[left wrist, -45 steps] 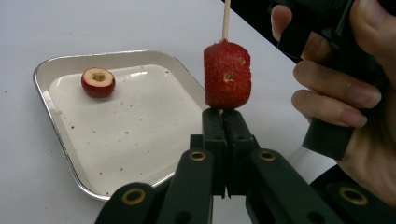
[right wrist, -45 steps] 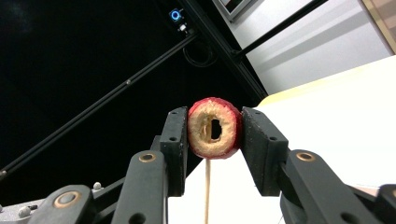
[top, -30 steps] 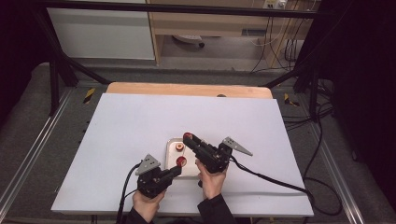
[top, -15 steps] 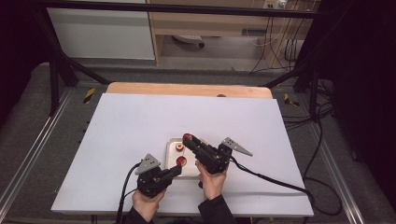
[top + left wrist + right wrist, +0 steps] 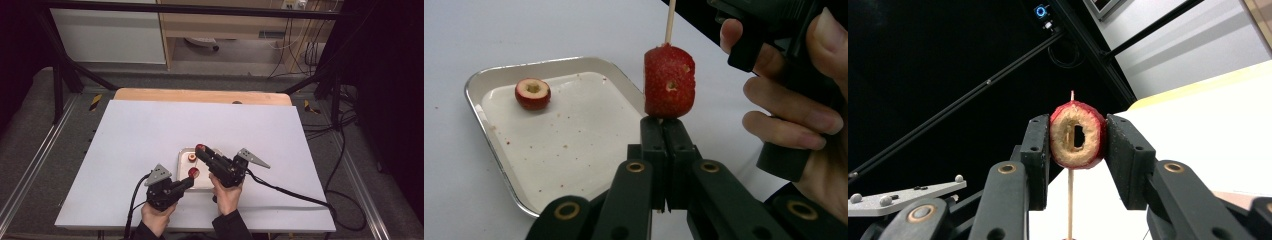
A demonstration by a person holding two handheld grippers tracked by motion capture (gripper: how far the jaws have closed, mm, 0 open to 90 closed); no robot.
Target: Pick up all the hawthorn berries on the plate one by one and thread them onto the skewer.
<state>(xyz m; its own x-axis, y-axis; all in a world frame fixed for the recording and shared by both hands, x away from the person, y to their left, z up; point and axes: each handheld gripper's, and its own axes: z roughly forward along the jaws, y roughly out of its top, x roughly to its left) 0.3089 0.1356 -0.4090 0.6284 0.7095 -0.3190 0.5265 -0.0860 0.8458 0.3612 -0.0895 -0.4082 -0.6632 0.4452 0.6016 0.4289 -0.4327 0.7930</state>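
In the left gripper view my left gripper [image 5: 665, 131] is shut on the lower end of a thin wooden skewer [image 5: 669, 20] that stands upright. A red fruit piece [image 5: 669, 82] is threaded on the skewer just above the jaws. My right gripper [image 5: 1078, 134] is shut on a cored red fruit ring [image 5: 1069, 150], and the skewer [image 5: 1070, 205] runs up through its hole, the tip poking out on top. In the high view both grippers, left [image 5: 188, 180] and right [image 5: 201, 150], meet over the small metal tray [image 5: 181, 156]. One more cored fruit [image 5: 532, 93] lies in the tray [image 5: 499, 150].
The tray sits near the front middle of a white table top [image 5: 150, 130], with a wooden strip [image 5: 200, 96] along the far edge. Cables [image 5: 290, 190] trail from the grippers toward the right. The right hand [image 5: 794, 115] is close beside the skewered fruit.
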